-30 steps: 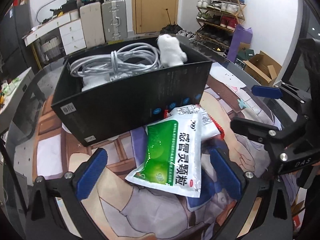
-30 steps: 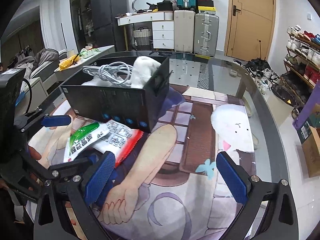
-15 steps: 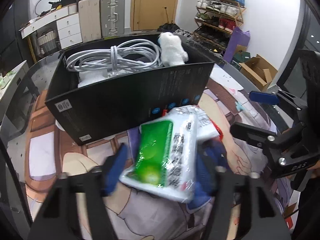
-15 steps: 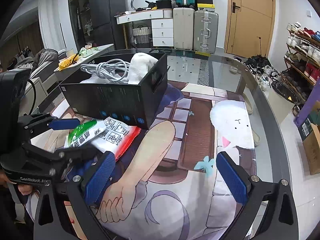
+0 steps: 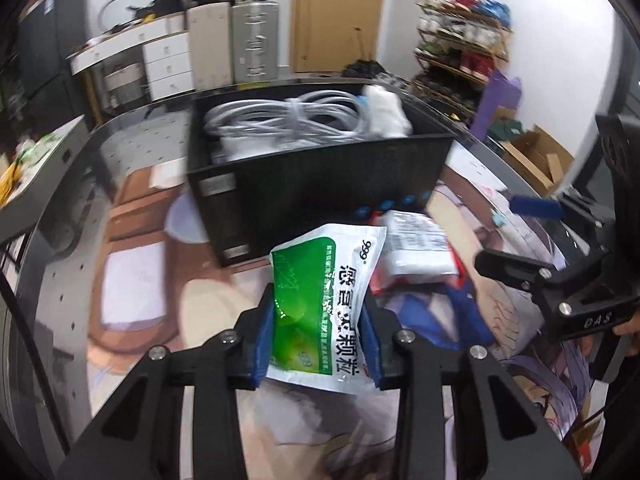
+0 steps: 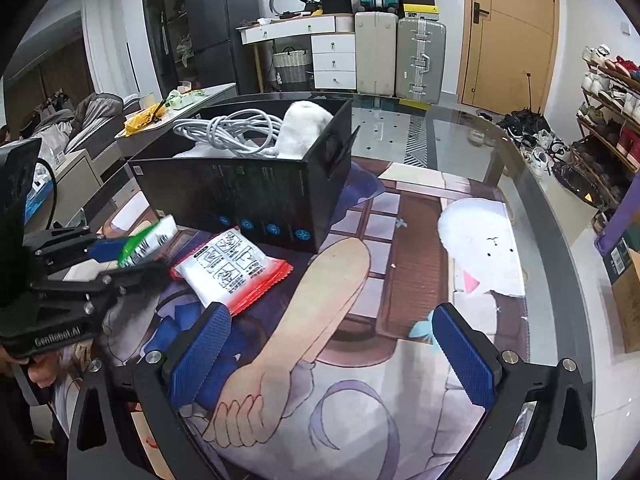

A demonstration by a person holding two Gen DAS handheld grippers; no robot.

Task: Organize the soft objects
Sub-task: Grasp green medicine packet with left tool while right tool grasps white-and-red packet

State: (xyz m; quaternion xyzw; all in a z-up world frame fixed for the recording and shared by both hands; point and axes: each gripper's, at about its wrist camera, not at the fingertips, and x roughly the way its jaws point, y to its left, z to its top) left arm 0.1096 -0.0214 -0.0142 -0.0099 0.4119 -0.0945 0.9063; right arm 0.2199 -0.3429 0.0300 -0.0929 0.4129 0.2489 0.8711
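My left gripper (image 5: 318, 336) is shut on a green and white medicine pouch (image 5: 324, 300) and holds it off the mat, in front of the black box (image 5: 320, 188). The pouch also shows in the right wrist view (image 6: 148, 240), pinched in the left gripper (image 6: 120, 258). A white pouch with red edges (image 6: 232, 272) lies flat on the mat by the box (image 6: 248, 200); it shows in the left wrist view too (image 5: 416, 248). The box holds a grey cable coil (image 6: 228, 130) and a white plush (image 6: 300, 128). My right gripper (image 6: 328, 350) is open and empty above the mat.
The printed mat (image 6: 400, 280) covers a round glass table (image 6: 532, 200). The right gripper (image 5: 560, 264) sits at the right of the left wrist view. Suitcases (image 6: 400, 56), a white drawer unit and a shoe rack (image 6: 612, 92) stand beyond the table.
My left gripper has closed on the green pouch and lifted it off the white pouch, tilting it upright. The right gripper has stayed open and nearly still.
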